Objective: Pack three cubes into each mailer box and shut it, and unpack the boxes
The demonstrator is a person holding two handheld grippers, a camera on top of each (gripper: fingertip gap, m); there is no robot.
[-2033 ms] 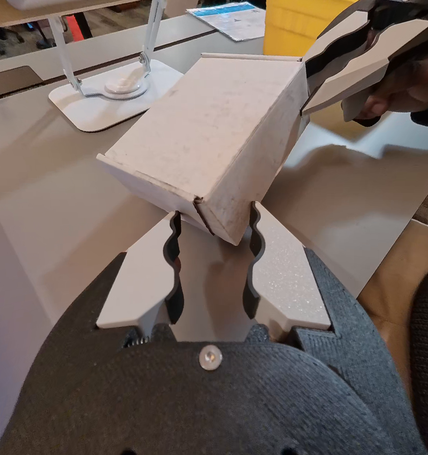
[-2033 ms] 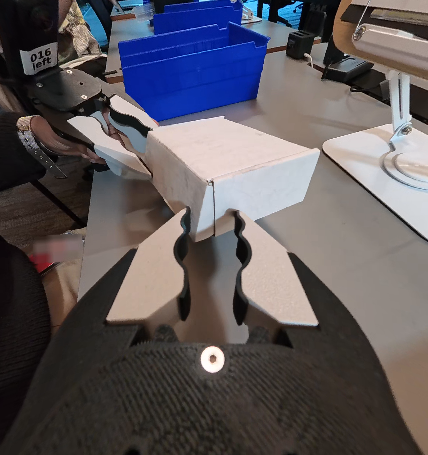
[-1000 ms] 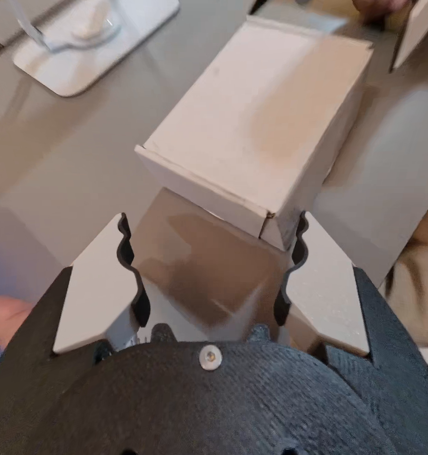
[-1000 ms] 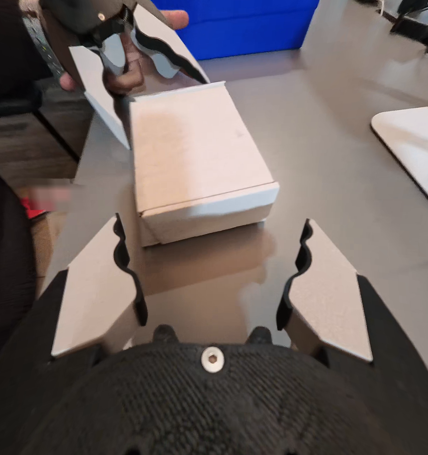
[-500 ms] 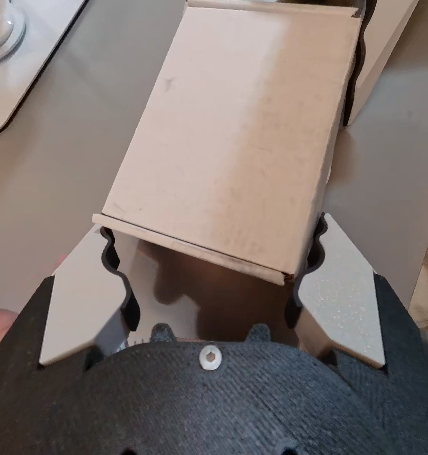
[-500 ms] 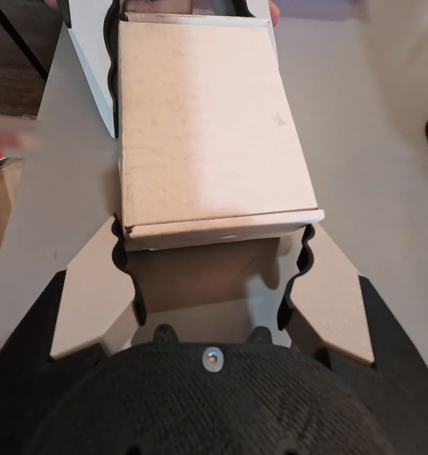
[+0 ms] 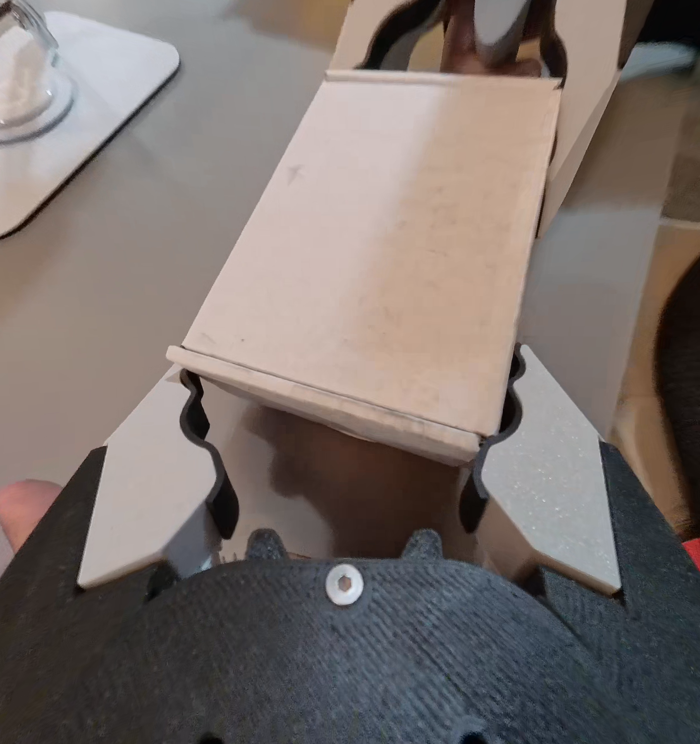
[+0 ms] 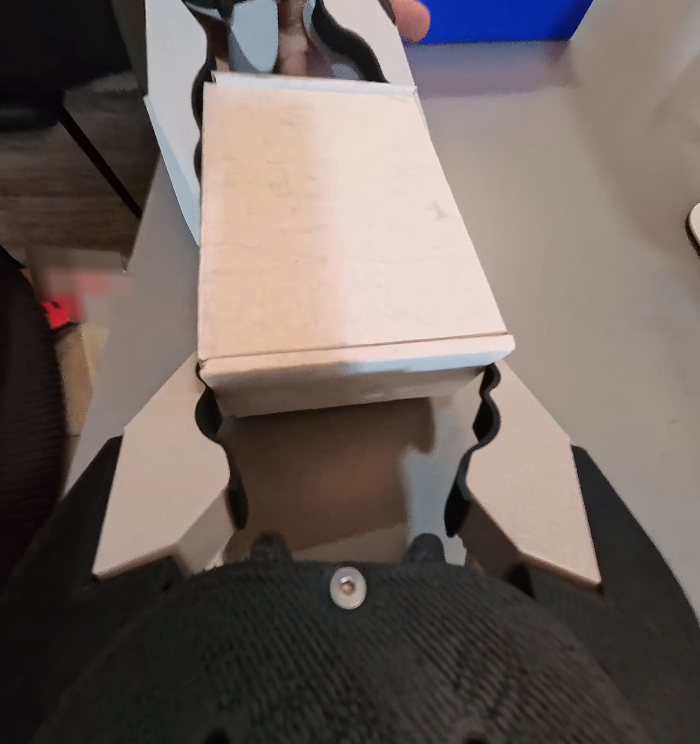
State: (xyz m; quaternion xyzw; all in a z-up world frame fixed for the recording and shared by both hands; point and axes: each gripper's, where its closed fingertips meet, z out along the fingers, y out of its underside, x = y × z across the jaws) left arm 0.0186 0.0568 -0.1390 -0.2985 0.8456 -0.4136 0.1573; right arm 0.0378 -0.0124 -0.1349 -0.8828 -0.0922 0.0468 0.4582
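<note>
The closed white cardboard mailer box (image 7: 372, 257) lies flat on the grey tabletop (image 7: 110, 249), lid side up, stretched lengthwise between the two claws. The left claw (image 7: 350, 406) is spread wide around one short end of the box: its right finger (image 7: 541, 459) touches the box's corner, while the left finger (image 7: 155, 459) sits just beside the opposite corner, and whether it presses there cannot be told. The right claw (image 8: 346, 402) is spread just as wide around the other short end, its two fingers flanking the box's front corners, close against them; the box's end flap pokes slightly past the right-hand one. Neither claw is pinched shut on anything; each brackets the box's width.

Seen from the left claw, the right claw stands beyond the far end of the box, with a person's hand (image 7: 473, 36) behind it. Ahead and to the left of the left claw, well apart from the box, rests a white flat stand base with rounded corners (image 7: 78, 133). From the right claw, a blue plastic bin (image 8: 501, 20) shows far ahead and to the right, past the box.
</note>
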